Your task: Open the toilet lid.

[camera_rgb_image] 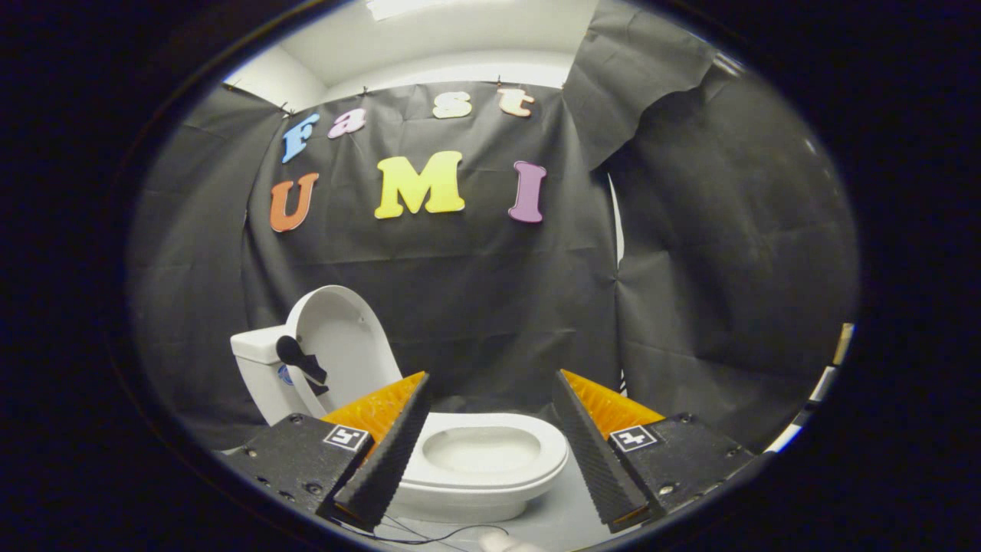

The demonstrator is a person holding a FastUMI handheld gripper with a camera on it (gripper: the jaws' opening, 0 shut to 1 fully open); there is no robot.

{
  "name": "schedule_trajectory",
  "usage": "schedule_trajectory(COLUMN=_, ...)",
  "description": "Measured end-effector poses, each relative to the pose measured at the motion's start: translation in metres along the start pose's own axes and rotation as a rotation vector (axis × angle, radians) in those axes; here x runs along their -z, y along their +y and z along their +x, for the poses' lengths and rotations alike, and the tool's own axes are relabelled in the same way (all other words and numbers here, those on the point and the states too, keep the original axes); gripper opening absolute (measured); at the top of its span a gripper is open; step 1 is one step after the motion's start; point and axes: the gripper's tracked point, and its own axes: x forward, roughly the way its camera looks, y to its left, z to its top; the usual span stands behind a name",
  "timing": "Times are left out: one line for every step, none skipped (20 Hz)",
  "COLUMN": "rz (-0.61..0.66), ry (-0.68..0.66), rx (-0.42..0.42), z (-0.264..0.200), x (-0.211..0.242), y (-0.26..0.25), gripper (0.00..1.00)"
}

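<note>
Gripper view: hand-held gripper [490,399] spread wide, gripping nothing; toilet lid [341,345] stands raised against the tank [257,368], the near finger [391,445] hiding part of the seat [536,452].

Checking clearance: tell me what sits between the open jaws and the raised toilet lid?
Nothing. In the gripper view, the gripper is open and empty; the lid stands upright, with the seat between and beyond the jaws.

The toilet [475,460] sits just beyond the gripper [490,399], showing between its spread fingers; its lid [345,345] stands raised against the tank [257,368] behind.
</note>
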Motion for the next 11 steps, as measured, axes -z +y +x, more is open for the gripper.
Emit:
schedule_trajectory(rz=0.017, ry=0.003, rx=0.000, z=-0.001, x=0.001, y=-0.002, gripper=0.99)
schedule_trajectory(rz=0.028, ry=0.009, rx=0.003, z=-0.001, x=0.002, y=-0.003, gripper=0.99)
schedule_trajectory(rz=0.036, ry=0.018, rx=0.008, z=-0.002, x=0.004, y=-0.006, gripper=0.99)
schedule_trajectory(rz=0.043, ry=0.022, rx=0.017, z=-0.002, x=0.006, y=-0.007, gripper=0.99)
schedule_trajectory(rz=0.044, ry=0.024, rx=0.020, z=-0.002, x=0.006, y=-0.009, gripper=0.99)
schedule_trajectory(rz=0.043, ry=0.026, rx=0.020, z=-0.003, x=0.006, y=-0.009, gripper=0.99)
schedule_trajectory(rz=0.043, ry=0.022, rx=0.017, z=-0.004, x=0.005, y=-0.008, gripper=0.99)
schedule_trajectory(rz=0.042, ry=0.011, rx=0.014, z=-0.005, x=0.002, y=-0.008, gripper=0.99)
schedule_trajectory(rz=0.038, ry=-0.002, rx=0.012, z=-0.007, x=-0.001, y=-0.008, gripper=0.99)
schedule_trajectory(rz=0.031, ry=-0.018, rx=0.012, z=-0.005, x=-0.004, y=-0.008, gripper=0.99)
schedule_trajectory(rz=0.026, ry=-0.031, rx=0.016, z=-0.005, x=-0.008, y=-0.009, gripper=0.99)
